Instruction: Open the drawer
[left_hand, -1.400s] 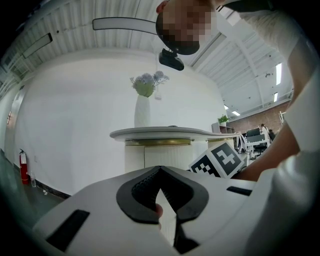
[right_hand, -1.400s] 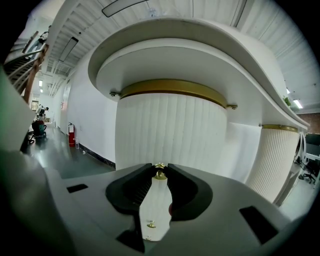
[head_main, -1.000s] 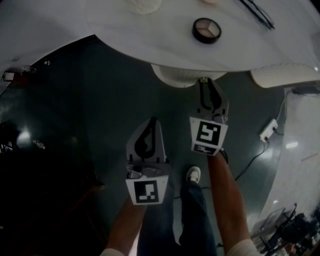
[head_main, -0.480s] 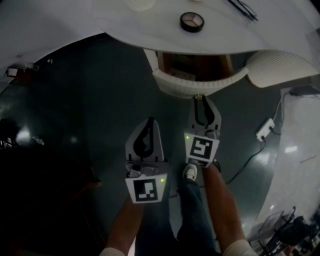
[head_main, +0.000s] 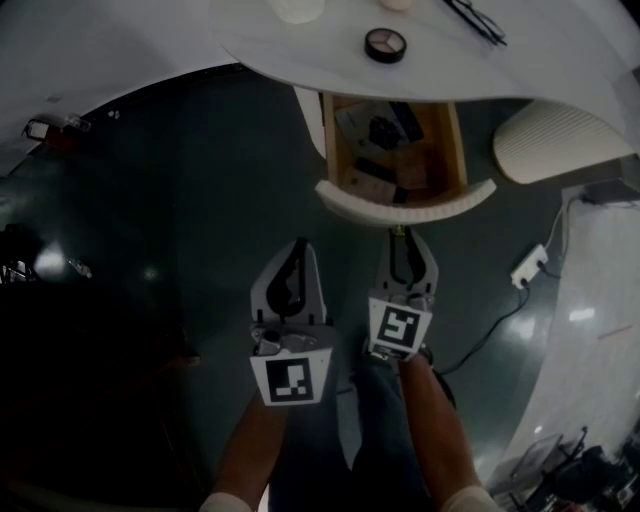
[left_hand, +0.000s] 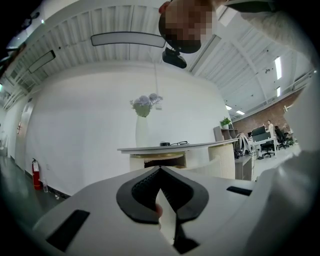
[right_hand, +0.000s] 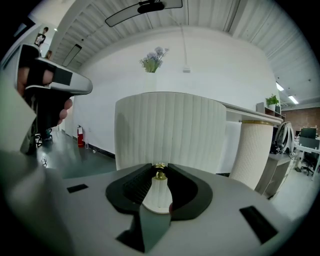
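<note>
The drawer (head_main: 397, 150) stands pulled out from under the white curved desk (head_main: 300, 60), and several small items lie in its wooden inside. Its ribbed white front (head_main: 405, 206) faces me. My right gripper (head_main: 402, 233) is shut on the small gold knob (right_hand: 160, 173) at the middle of that ribbed front (right_hand: 170, 125). My left gripper (head_main: 300, 244) hangs beside it to the left, away from the drawer, shut with nothing in it. In the left gripper view, the left gripper (left_hand: 160, 169) points level at the desk (left_hand: 175, 146) some way off.
On the desk top lie a round compact (head_main: 385, 43), a pair of glasses (head_main: 475, 20) and a vase base (head_main: 298, 8). A ribbed white pedestal (head_main: 545, 148) stands right of the drawer. A power strip (head_main: 526, 266) with a cable lies on the dark floor.
The drawer has slid out from under the desk towards me with the right gripper on its knob, and its inside now shows. The left gripper has stayed beside it.
</note>
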